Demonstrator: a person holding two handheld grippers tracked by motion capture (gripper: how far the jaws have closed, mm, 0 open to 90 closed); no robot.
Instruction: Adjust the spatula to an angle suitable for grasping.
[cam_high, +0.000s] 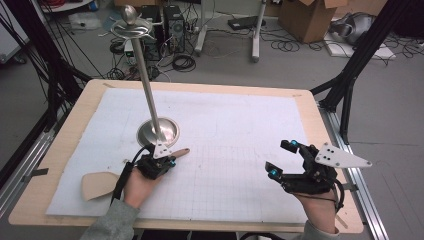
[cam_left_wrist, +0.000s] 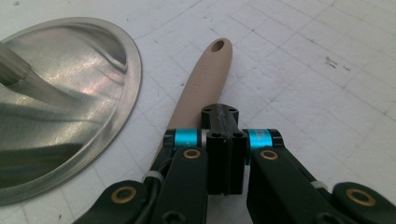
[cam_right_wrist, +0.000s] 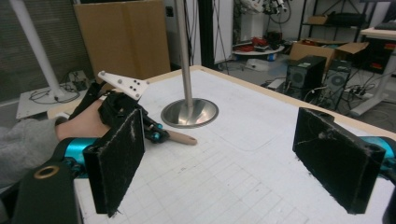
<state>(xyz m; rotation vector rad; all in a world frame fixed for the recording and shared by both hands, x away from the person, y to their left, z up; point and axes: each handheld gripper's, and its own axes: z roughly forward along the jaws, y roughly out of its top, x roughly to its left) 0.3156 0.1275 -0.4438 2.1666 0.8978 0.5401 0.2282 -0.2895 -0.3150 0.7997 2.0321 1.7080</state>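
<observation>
A tan spatula lies flat on the white mat, its blade (cam_high: 99, 184) by my left wrist and its handle (cam_high: 181, 152) (cam_left_wrist: 205, 79) pointing toward the metal stand. My left gripper (cam_high: 167, 162) (cam_left_wrist: 225, 116) sits low over the handle with its jaws pressed together. The handle runs underneath them, and nothing shows between the pads. The stand's round steel base (cam_high: 158, 132) (cam_left_wrist: 60, 102) (cam_right_wrist: 189, 113) is just beyond, with its pole (cam_high: 145, 75) rising to a ring and ball. My right gripper (cam_high: 280, 158) (cam_right_wrist: 219, 158) hovers at the right with its pads wide apart and nothing between them.
The white gridded mat (cam_high: 225, 130) covers most of the wooden table (cam_high: 80, 105). On the floor beyond are cables, computer cases (cam_high: 165, 25) and cardboard boxes (cam_high: 307, 17). A black frame leg (cam_high: 350, 75) stands off the table's right edge.
</observation>
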